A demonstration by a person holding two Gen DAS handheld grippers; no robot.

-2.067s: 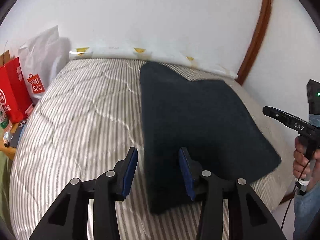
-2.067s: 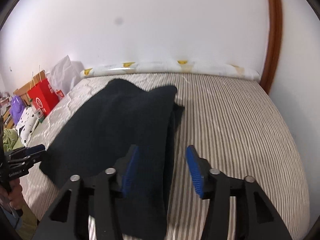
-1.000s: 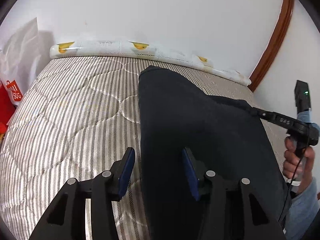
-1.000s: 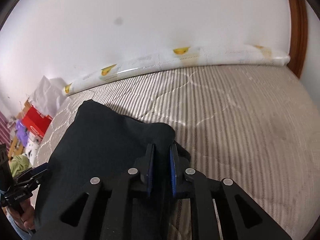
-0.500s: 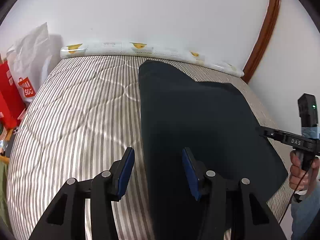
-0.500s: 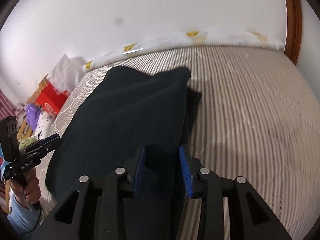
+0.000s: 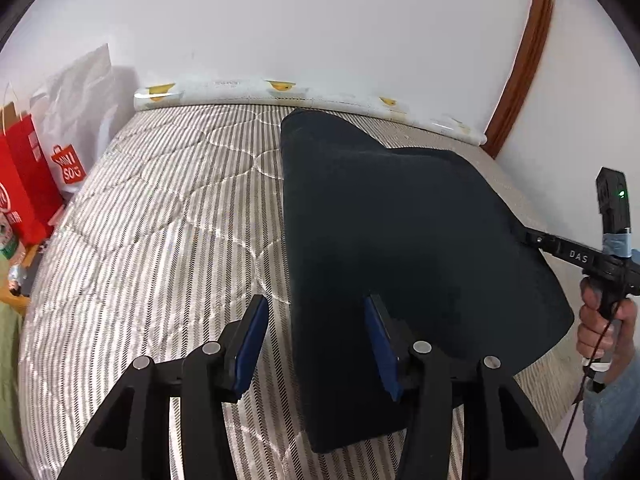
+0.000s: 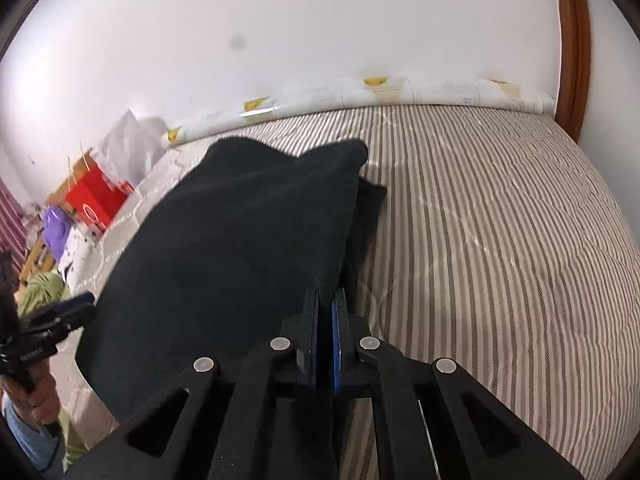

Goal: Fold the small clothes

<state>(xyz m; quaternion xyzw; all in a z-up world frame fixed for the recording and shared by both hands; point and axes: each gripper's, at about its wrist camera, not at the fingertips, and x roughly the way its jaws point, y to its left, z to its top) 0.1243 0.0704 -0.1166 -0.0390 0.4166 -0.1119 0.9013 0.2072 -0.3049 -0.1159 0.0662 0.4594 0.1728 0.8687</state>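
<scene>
While the dark navy folded fleece garment (image 7: 400, 240) lies flat on the grey-and-white striped quilted bed (image 7: 160, 240), its upper layer sits slightly askew, a lower layer peeking out along the right edge. My right gripper (image 8: 324, 336) points steeply down at that edge, its blue-padded fingers (image 8: 310, 332) closed tight on the cloth. My left gripper (image 7: 316, 344) slants down over the garment's left edge, fingers parted, touching nothing that I can see. My right hand (image 7: 604, 328) grasps its handle beside the bed.
</scene>
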